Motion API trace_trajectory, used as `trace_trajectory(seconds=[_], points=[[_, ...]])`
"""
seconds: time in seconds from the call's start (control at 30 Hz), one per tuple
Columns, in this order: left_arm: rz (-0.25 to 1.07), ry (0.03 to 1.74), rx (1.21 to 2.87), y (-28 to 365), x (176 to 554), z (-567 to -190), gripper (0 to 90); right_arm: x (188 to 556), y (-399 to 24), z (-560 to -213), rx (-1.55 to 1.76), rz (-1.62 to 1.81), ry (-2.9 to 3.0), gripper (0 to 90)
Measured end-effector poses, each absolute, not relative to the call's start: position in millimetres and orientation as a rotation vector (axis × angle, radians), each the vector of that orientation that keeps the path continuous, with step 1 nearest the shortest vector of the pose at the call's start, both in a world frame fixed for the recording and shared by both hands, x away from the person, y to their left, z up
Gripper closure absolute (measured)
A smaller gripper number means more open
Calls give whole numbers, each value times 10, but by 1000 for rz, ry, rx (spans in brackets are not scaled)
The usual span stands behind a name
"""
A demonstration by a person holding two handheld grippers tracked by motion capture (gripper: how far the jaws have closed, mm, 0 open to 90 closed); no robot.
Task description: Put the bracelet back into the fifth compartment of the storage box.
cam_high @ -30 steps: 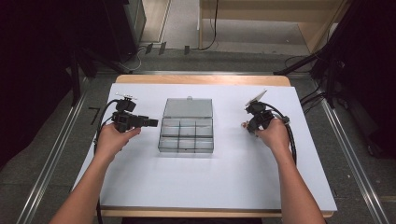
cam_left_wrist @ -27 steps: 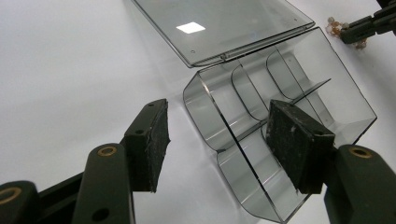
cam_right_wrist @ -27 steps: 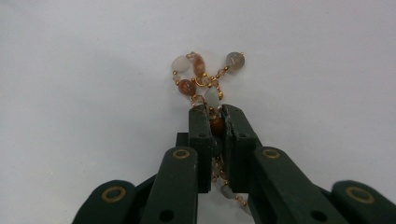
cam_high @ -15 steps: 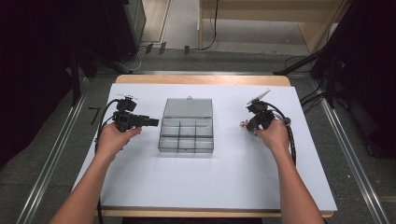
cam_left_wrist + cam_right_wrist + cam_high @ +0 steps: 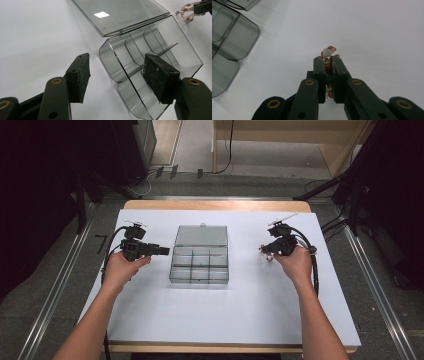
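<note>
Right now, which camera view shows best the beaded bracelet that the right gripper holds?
The right gripper view: the beaded bracelet sits close up, pinched between the shut jaws of the right gripper, so single beads show. The left gripper view shows it far off at the top right corner. The high view shows a tiny speck.

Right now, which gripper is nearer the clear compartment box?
Left gripper: its fingers almost touch the clear plastic compartment box at its left edge. Right gripper sits farther off, right of it.

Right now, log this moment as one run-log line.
left tongs: open, beside clear smoky plastic divided box | right tongs: shut on beaded orange-and-white bracelet | box lid: open
</note>
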State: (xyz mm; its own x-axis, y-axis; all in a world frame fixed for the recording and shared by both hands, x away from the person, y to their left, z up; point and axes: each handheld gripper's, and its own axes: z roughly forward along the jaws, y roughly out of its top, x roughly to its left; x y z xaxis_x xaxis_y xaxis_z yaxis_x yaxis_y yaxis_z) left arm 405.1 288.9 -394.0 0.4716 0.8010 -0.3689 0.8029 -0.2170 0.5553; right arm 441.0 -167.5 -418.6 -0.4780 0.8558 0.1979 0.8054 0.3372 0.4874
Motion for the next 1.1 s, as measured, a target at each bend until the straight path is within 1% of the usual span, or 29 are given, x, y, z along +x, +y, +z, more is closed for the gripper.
trace_trajectory(seconds=[0.3,1.1], points=[[-4,1330,2005,2893,4057,-3937,391,4330,-1705,-4042,1495,972,2456,856],[-13,1353,1980,2962,4105,-3963,387,4183,-1616,-3877,1377,1183,2439,856]])
